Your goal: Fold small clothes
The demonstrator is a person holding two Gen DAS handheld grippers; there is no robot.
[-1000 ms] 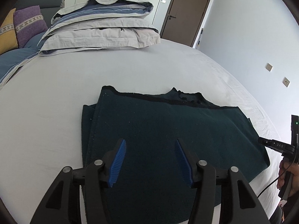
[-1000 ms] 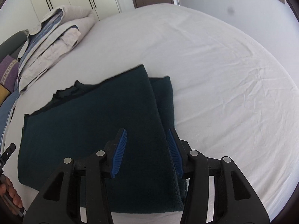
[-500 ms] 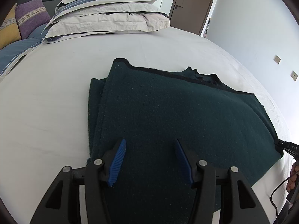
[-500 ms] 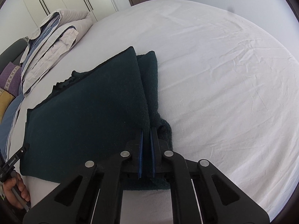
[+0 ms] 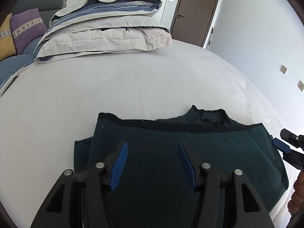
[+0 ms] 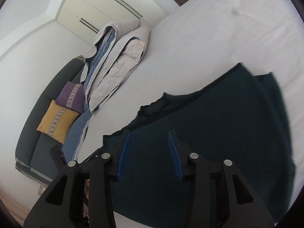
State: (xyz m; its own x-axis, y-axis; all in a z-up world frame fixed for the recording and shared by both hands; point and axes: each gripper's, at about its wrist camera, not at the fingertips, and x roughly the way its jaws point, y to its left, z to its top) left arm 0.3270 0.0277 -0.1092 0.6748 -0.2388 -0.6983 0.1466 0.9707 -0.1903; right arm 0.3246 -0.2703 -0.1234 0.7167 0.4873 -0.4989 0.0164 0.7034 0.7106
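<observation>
Both claws empty: left gripper [image 5: 152, 163] about half open over the dark green garment [image 5: 171, 152] on the bed [image 5: 133, 79]; right gripper [image 6: 149, 153] has just been opening, nothing between the pads. We judge the knit thick, soft, floppy, grippy; pinch a doubled corner. Near hem is cut off; right view is blurred.

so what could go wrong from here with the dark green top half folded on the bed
1. The right gripper, whose jaws have just been opening with no cloth between them, has let go; the dark green top may spring back out of its fold.
2. The folded-under layer pokes out on one side, so the next fold could come out uneven.
3. The left gripper hangs open over thick cloth and might pinch several layers together.
</observation>
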